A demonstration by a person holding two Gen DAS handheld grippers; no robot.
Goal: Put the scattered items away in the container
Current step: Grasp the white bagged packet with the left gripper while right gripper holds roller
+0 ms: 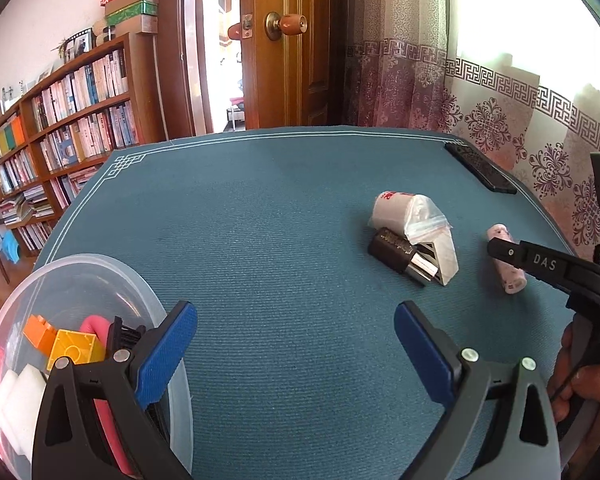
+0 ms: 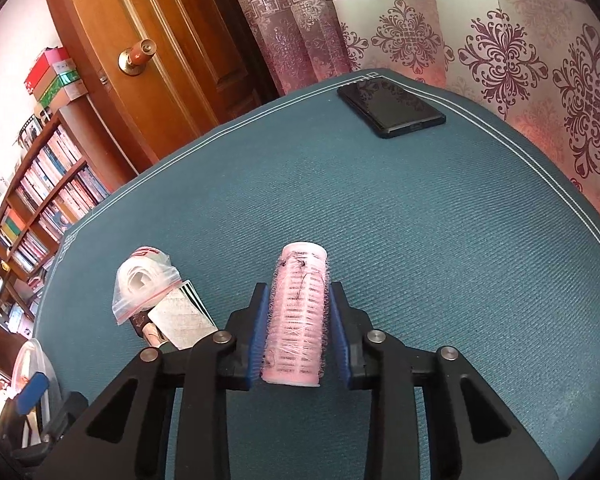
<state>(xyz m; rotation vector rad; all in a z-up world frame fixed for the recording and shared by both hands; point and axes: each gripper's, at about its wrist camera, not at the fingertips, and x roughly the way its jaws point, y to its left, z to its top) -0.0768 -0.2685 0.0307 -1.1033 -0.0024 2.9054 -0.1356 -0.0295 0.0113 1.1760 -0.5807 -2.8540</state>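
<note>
Your right tongs (image 2: 298,320) are closed around the pink hair roller (image 2: 298,312), with 1 blue pad pressed against each long side. The roller lies lengthwise between the fingers on the teal tabletop (image 2: 440,260), its far end sticking out past the fingertips. From the left wrist view you can see the same roller (image 1: 507,261) near the right side of the tabletop, with a black finger of the right tongs (image 1: 512,254) crossing over it.

Your left tongs (image 1: 296,340) are spread wide and hold nothing; only bare mat shows between the 2 blue pads (image 1: 168,356). They sit beside the clear plastic container (image 1: 100,280), whose rim runs behind the left finger. Inside the container you can make out an orange block (image 1: 39,332), a yellow block (image 1: 76,350), a pink curved piece (image 1: 94,326) and a white foam piece (image 1: 20,396).

Left of the roller, a small heap lies on the tabletop: a clear zip bag with a red seal (image 2: 144,288) holding a white roll, resting over a dark brown item (image 1: 392,250) and a flat piece with a woven-looking face (image 2: 180,318). What those 2 are exactly cannot be told. The heap sits near the roller but apart from it.

A black phone (image 2: 392,108) lies flat at the far corner of the tabletop, close to the patterned curtain (image 2: 500,52). Your hand (image 1: 588,388) shows at the right edge of the left wrist view.
</note>
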